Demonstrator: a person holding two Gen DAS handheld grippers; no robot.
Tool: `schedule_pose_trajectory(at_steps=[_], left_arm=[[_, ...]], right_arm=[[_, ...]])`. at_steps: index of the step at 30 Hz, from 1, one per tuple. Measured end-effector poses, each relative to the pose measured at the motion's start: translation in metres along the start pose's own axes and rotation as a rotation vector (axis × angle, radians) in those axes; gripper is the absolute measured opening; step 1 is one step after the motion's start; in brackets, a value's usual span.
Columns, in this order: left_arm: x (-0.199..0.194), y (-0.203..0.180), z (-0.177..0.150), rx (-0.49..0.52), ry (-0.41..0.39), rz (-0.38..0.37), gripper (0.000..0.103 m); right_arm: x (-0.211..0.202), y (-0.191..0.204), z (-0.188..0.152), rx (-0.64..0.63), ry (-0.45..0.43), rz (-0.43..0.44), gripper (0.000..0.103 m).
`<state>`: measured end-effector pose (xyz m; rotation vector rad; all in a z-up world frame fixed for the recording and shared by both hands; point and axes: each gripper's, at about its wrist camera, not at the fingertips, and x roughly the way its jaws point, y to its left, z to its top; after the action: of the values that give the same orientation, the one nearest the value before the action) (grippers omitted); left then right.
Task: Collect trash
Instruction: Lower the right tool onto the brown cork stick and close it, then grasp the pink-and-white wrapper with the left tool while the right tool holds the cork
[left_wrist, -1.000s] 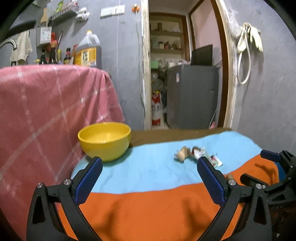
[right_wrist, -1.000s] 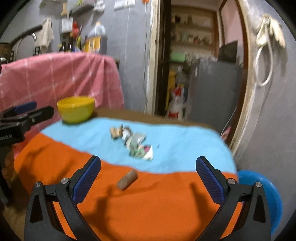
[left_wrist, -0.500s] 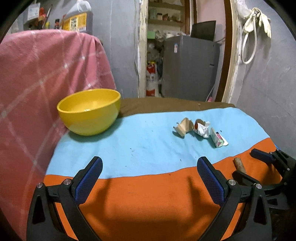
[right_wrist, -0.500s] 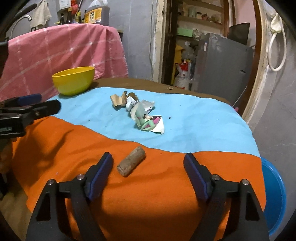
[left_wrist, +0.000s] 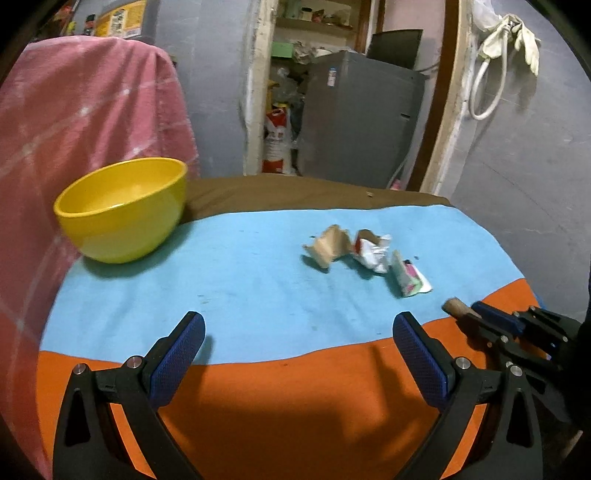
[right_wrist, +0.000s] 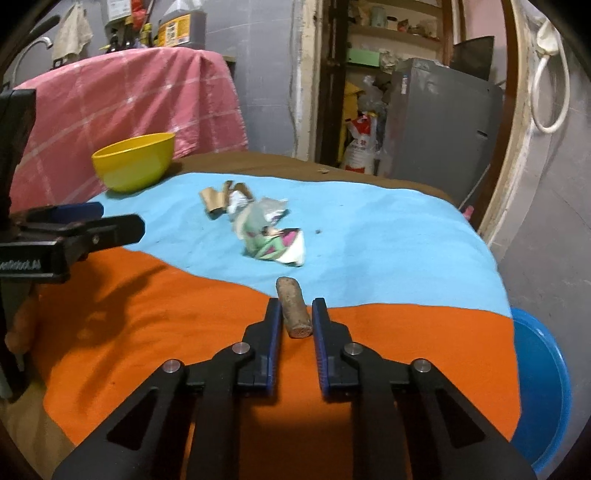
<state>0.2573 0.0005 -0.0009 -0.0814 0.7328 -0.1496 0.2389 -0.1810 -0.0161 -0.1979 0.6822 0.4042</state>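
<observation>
Straddling the brown cork-like stub (right_wrist: 293, 312) on the counter's (right_wrist: 184, 314) orange stripe, my right gripper (right_wrist: 294, 321) has its 2 fingers narrowed but seemingly not yet pinching, so I should squeeze squarely mid-length, while my left gripper (left_wrist: 295, 354) idles wide open.

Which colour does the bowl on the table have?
The bowl is plain yellow, clearest in the left wrist view.

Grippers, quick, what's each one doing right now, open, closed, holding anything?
Left gripper: open, holding nothing, above the orange cloth.
Right gripper: nearly closed around the brown stick; firm contact cannot be told.
</observation>
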Motion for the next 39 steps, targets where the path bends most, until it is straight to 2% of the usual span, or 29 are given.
schedule_pose_trajectory(at_steps=[7,12,15,20,22,24,26,32,34,39], left_arm=[[0.015,-0.015,0.008,-0.002,0.035,-0.071,0.099],[0.026,-0.025,0.016,-0.011,0.063,-0.121,0.091],[0.037,-0.031,0.021,-0.012,0.095,-0.154,0.083],[0.053,-0.037,0.032,-0.04,0.146,-0.186,0.059],[0.055,-0.036,0.035,-0.065,0.153,-0.198,0.057],[0.055,-0.035,0.035,-0.087,0.155,-0.213,0.05],[0.057,-0.035,0.036,-0.108,0.165,-0.226,0.037],[0.058,-0.035,0.038,-0.132,0.175,-0.219,0.009],[0.055,-0.035,0.038,-0.128,0.164,-0.214,0.003],[0.04,-0.043,0.036,-0.085,0.12,-0.213,0.001]], right_arm=[[0.0,-0.018,0.005,0.044,-0.017,-0.027,0.014],[-0.004,-0.031,0.008,0.077,-0.038,-0.042,0.014],[-0.005,-0.037,0.011,0.095,-0.046,-0.042,0.014],[-0.006,-0.046,0.013,0.114,-0.054,-0.047,0.014],[-0.005,-0.048,0.014,0.127,-0.057,-0.046,0.014],[-0.003,-0.05,0.015,0.137,-0.055,-0.04,0.014],[-0.001,-0.05,0.014,0.138,-0.05,-0.039,0.014],[0.002,-0.046,0.013,0.124,-0.044,-0.036,0.013],[0.001,-0.045,0.012,0.123,-0.046,-0.031,0.013],[-0.002,-0.047,0.01,0.128,-0.06,-0.007,0.012]])
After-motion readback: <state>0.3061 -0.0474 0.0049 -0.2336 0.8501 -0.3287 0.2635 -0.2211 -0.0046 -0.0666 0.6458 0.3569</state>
